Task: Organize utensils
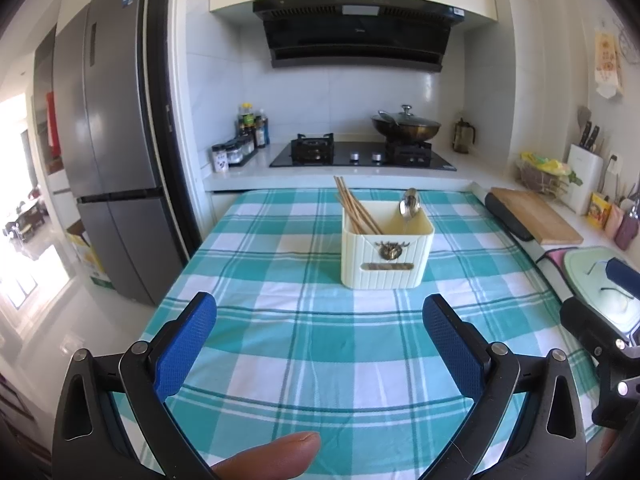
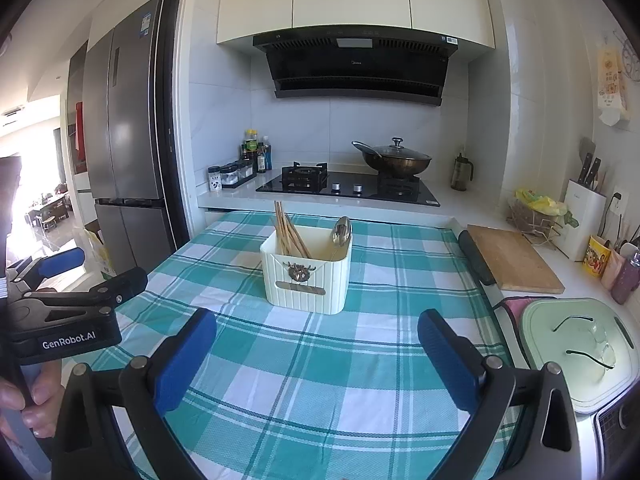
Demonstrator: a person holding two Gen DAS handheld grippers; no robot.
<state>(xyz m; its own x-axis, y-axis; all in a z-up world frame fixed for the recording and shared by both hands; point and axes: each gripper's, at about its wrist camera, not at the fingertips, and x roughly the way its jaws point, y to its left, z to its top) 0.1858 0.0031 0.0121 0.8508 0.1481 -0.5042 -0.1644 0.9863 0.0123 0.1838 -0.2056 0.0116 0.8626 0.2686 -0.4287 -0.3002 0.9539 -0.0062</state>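
A cream ribbed utensil holder (image 1: 387, 258) (image 2: 307, 280) stands on the teal checked tablecloth (image 1: 320, 344) (image 2: 320, 360). Several wooden chopsticks (image 1: 354, 208) (image 2: 289, 230) lean in its left compartment. A metal spoon (image 1: 409, 202) (image 2: 341, 233) stands bowl-up in its right compartment. My left gripper (image 1: 320, 344) is open and empty, well short of the holder. My right gripper (image 2: 318, 354) is open and empty, also short of the holder. The left gripper's body (image 2: 68, 312) shows at the left of the right wrist view.
A wooden cutting board (image 2: 512, 260) and a pale green lid with glasses on it (image 2: 580, 352) lie to the right of the cloth. Behind are a gas hob (image 2: 348, 188), a lidded wok (image 2: 396, 158), bottles (image 2: 252, 152) and a fridge (image 2: 124, 120) at left.
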